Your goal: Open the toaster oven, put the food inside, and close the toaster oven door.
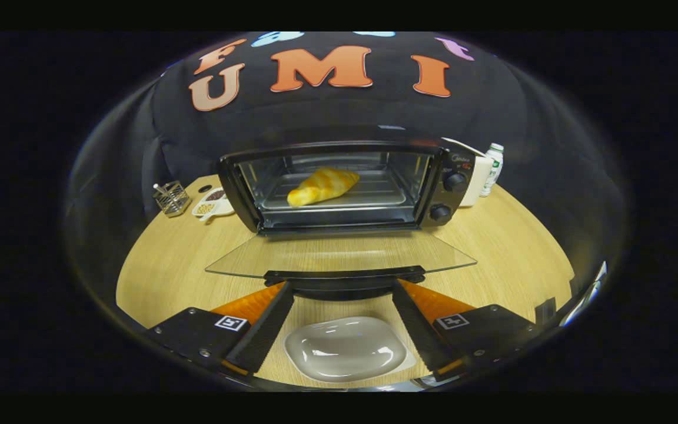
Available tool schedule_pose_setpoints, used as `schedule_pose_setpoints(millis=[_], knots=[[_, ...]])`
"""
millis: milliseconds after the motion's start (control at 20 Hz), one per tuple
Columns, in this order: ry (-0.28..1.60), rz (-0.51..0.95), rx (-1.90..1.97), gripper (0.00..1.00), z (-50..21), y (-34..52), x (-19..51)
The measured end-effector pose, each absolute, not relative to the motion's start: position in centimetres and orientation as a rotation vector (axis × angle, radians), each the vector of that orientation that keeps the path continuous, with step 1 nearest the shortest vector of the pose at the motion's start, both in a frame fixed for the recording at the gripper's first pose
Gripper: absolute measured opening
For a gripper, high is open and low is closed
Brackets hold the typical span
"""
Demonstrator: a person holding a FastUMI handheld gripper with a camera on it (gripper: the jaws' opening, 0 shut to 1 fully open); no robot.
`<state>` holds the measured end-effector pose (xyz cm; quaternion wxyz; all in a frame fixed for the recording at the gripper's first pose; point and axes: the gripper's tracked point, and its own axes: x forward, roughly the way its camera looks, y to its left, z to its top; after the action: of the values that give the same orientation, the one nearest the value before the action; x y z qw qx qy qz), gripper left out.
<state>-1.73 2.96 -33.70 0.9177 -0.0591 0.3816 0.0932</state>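
The toaster oven is sitting with its glass door folded all the way down, lying flat and level toward the tool, its dark handle bar running along the near edge. Inside, the food, a golden pastry with pale and darker stripes, is lying on the metal tray, a little toward the left half of the cavity. Two black knobs are sitting one above the other on the oven's right-hand panel. The tool is hanging with its fingers spread wide and gripping nothing; their tips are reaching up to the door's handle bar, one at each end, though it is hard to tell whether they are touching it. Between the fingers, an empty grey plate is resting on the surface, which is a light wood-grain top. To the left of the oven a small wire basket and a white divided dish are standing close together; to the right, just behind the oven, a white box-like thing and a bottle are standing side by side. Black cloth is forming the wall behind.
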Motion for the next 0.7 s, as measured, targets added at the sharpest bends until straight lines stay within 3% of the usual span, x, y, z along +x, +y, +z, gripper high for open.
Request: schedule_pose_setpoints(millis=[700], knots=[[0.653, 0.218, -0.041, 1.00, -27.9, 5.1, 6.1]])
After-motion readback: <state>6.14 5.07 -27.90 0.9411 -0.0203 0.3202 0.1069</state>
